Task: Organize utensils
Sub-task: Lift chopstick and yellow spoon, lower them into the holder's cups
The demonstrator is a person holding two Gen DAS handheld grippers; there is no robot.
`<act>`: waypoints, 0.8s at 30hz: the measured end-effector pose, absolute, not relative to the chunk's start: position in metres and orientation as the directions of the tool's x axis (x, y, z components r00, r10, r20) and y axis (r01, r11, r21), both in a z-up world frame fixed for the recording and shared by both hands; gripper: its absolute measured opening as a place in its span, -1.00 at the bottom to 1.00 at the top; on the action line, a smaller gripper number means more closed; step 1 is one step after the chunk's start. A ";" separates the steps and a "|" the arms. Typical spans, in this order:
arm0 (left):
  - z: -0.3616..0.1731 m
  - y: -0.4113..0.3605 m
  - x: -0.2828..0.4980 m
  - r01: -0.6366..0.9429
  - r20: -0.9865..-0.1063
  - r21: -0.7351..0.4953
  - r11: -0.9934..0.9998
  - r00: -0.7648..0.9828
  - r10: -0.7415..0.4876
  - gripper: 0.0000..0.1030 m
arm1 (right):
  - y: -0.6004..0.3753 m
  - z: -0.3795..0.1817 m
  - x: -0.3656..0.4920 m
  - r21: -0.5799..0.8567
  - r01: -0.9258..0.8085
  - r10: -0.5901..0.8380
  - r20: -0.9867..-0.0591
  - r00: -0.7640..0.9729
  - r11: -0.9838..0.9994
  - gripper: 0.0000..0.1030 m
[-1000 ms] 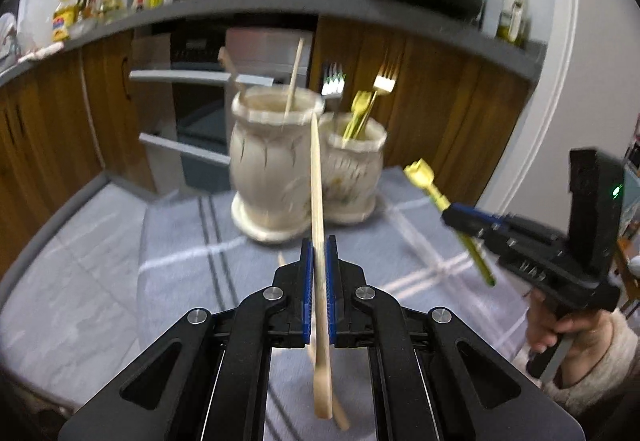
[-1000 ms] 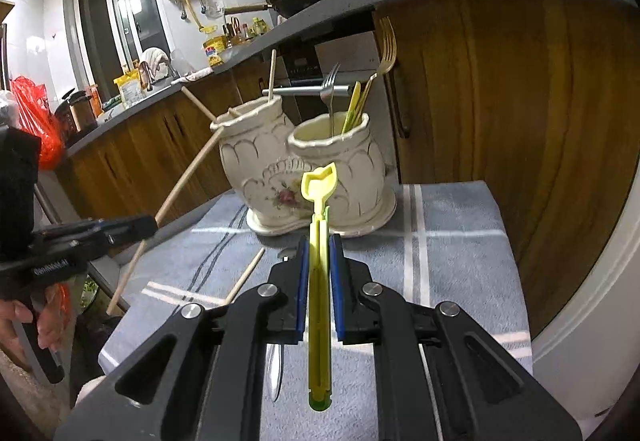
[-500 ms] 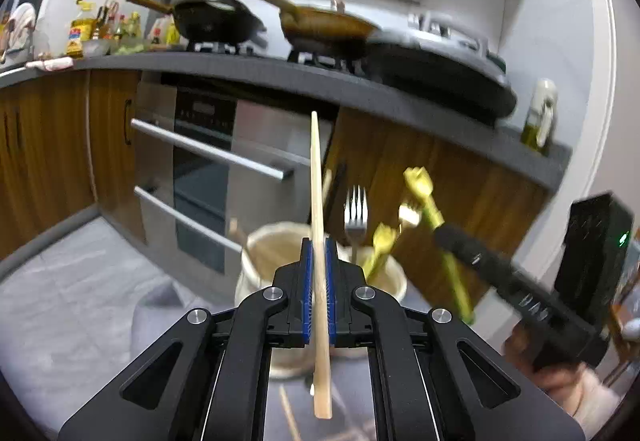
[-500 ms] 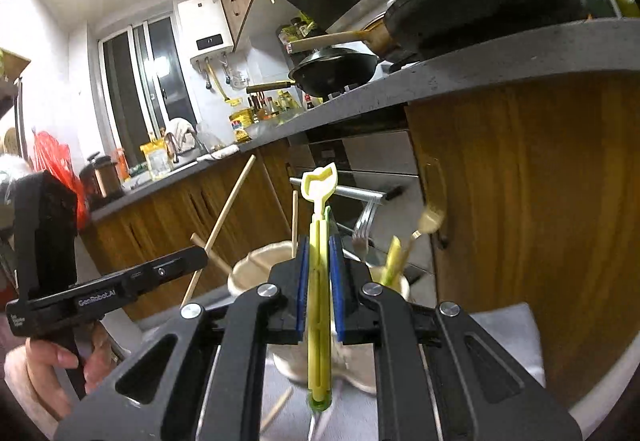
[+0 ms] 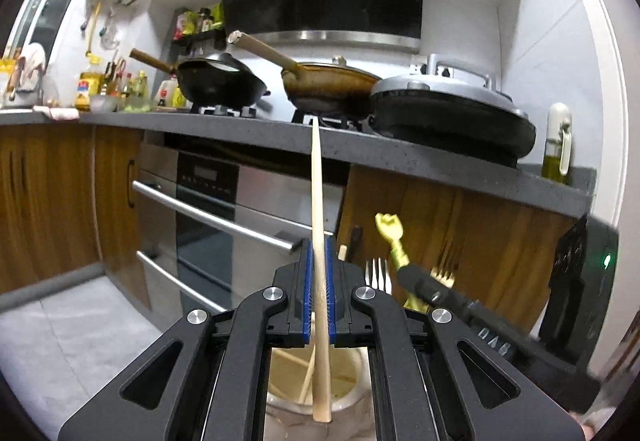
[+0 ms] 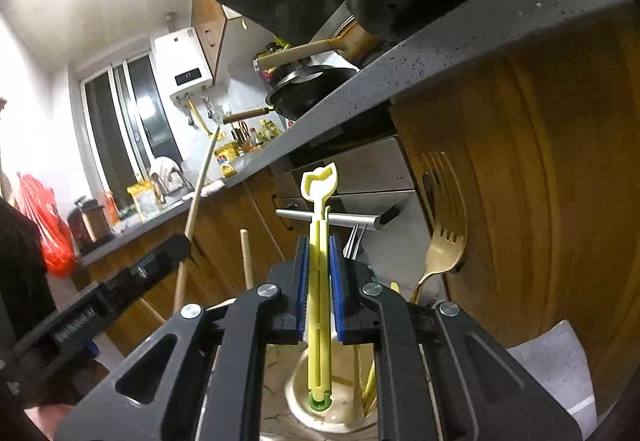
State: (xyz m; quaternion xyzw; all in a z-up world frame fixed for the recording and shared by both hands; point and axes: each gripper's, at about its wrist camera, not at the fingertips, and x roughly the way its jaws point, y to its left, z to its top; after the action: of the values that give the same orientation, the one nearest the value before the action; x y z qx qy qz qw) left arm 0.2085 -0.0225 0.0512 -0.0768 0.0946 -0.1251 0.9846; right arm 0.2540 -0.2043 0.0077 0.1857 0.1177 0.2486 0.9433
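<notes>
Room: a kitchen, with pans on the dark counter point(image 5: 400, 153) across the upper frame and an oven below it.
Left gripper point(image 5: 318, 289): clenched on a wooden chopstick point(image 5: 318, 201) that stands upright at centre frame, its lower end over the mouth of a cream pot point(image 5: 352, 389) at the bottom.
Right gripper point(image 6: 319, 289): clamped on a yellow clip point(image 6: 319, 225), upright, its green end above a second pot point(image 6: 296, 397).
Done: forks point(image 6: 444, 237) and sticks already stand in the pots.
Left: both held pieces look ready to lower and release; other loose utensils cannot be seen.
</notes>
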 end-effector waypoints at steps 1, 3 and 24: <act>0.052 -0.021 0.210 0.239 -0.160 -0.189 0.952 0.949 -0.270 -0.88 | -0.201 0.007 0.254 0.394 -0.424 0.508 -0.135 0.851 0.815 -0.80; 0.054 -0.020 0.212 0.237 -0.147 -0.195 0.952 0.952 -0.268 -0.88 | -0.197 0.007 0.253 0.371 -0.421 0.497 -0.134 0.857 0.827 -0.80; 0.036 -0.022 0.199 0.226 -0.140 -0.119 0.967 0.960 -0.241 -0.88 | -0.184 -0.007 0.239 0.274 -0.425 0.485 -0.208 0.850 0.863 -0.80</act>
State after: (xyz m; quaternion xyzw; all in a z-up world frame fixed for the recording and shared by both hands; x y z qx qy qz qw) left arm 0.1988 -0.0225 0.0357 -0.0510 0.0770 -0.1181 0.9887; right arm 0.2389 -0.1837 -0.0069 0.1096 0.1360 0.2381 0.9554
